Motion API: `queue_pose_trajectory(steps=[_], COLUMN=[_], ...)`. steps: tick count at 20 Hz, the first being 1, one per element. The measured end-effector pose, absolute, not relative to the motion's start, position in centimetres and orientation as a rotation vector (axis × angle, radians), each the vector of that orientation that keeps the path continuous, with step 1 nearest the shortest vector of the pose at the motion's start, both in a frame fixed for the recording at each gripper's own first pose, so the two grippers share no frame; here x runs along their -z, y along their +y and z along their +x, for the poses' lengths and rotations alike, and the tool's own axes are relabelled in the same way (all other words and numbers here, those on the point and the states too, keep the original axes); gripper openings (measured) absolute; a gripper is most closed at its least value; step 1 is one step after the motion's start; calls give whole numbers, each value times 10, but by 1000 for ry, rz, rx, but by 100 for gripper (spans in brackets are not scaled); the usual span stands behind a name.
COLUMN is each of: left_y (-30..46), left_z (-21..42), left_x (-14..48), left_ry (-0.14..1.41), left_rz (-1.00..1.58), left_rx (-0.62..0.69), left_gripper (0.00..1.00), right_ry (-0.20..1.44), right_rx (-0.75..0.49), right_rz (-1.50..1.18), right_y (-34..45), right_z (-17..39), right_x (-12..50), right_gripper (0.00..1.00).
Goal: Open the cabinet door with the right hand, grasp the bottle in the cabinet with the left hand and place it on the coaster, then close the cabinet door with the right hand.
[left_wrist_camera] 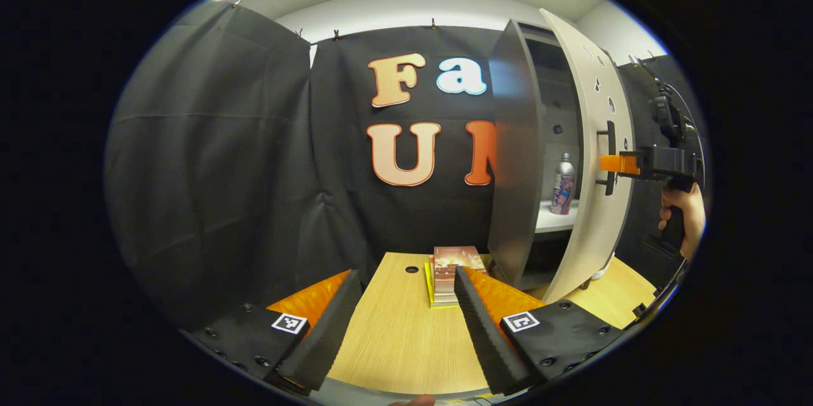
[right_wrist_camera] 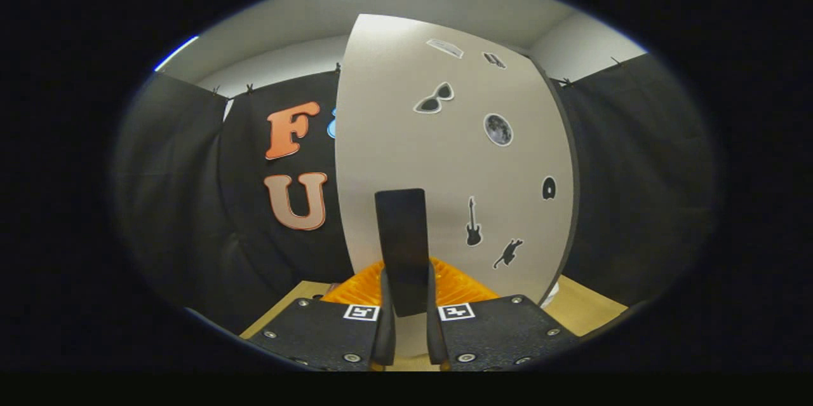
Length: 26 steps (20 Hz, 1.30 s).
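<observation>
Cabinet door [left_wrist_camera: 587,158] half open; narrow gap to bottle [left_wrist_camera: 563,184].

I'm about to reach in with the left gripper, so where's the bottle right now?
In the left gripper view, the bottle stands upright on the cabinet's shelf, right of centre, just behind the open door.

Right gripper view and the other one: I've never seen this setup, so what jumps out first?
The pale cabinet door, dotted with small dark stickers, swung partly open with the right gripper clamped on its dark handle. Through the gap, a silvery bottle stands on the cabinet's shelf. Nearer, the left gripper waits open over a wooden table carrying stacked books.
</observation>
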<state>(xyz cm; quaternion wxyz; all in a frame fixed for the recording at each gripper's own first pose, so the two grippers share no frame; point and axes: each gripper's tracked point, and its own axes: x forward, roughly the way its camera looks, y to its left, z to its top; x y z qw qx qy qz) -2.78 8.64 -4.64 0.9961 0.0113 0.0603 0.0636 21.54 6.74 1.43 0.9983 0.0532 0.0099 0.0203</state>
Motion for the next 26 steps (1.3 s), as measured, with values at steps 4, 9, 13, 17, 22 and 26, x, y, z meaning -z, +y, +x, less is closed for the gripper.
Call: queue_pose_trajectory(steps=[4, 9, 13, 17, 22, 26], left_y=[54, 9, -24, -51, -89, -115], left_z=[-45, -58, -64, -66, -63, -58], left_x=[43, 40, 43, 43, 48, 49], left_ry=[122, 113, 120, 118, 130, 135], left_rz=[28, 53, 56, 55, 44, 35], left_rx=[-99, -55, -14, 9, 44, 57], left_gripper=[96, 96, 96, 94, 96, 94], right_ry=[18, 10, 10, -8, -13, -22], right_rx=[-39, -37, -11, -3, 17, 16], right_rz=[118, 121, 116, 131, 142, 173], right_y=[49, 26, 4, -15, -42, -62], right_z=[193, 174, 163, 153, 151, 148], right_x=[-15, -14, -13, -14, -12, -13], right_gripper=[19, 17, 19, 17, 12, 11])
